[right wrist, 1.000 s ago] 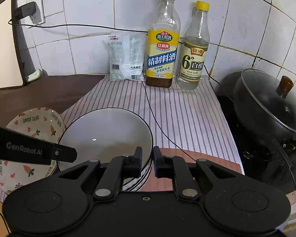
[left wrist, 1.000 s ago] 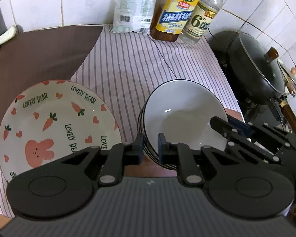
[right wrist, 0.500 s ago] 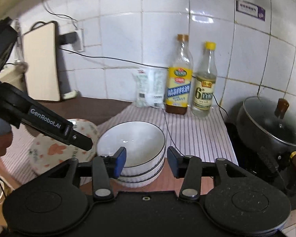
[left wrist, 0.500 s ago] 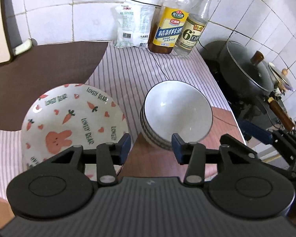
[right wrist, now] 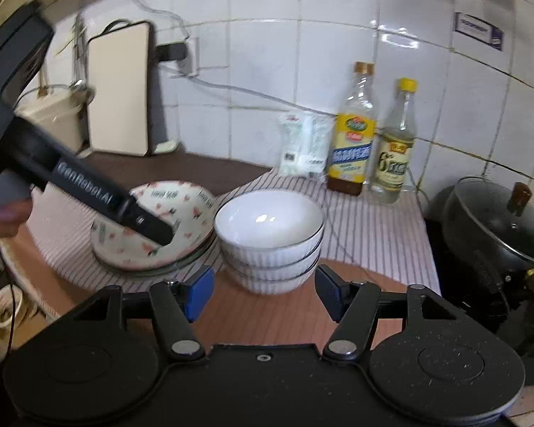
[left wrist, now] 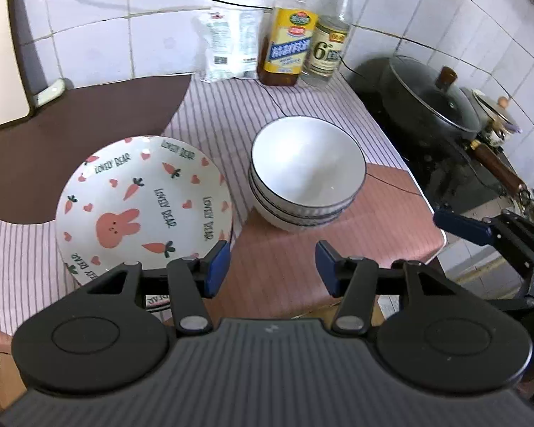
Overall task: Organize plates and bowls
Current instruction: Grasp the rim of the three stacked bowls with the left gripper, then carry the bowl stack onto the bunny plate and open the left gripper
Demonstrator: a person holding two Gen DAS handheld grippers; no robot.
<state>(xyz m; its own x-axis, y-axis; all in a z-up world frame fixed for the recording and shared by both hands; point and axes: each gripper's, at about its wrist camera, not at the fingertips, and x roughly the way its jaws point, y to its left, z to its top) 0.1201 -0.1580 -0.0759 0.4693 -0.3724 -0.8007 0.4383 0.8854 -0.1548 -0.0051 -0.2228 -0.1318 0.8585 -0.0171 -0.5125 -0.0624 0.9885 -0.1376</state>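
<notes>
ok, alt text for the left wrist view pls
Open left gripper hangs empty above a counter, with a stack of white bowls ahead and a rabbit-print plate beside it on the left. Two bottles and a packet stand by the tiled wall; a lidded pot sits right.

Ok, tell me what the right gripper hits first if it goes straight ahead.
Most likely the stack of white bowls. It sits dead ahead of the open right gripper, roughly centred on the gap between its fingers, though depth is hard to judge.
</notes>
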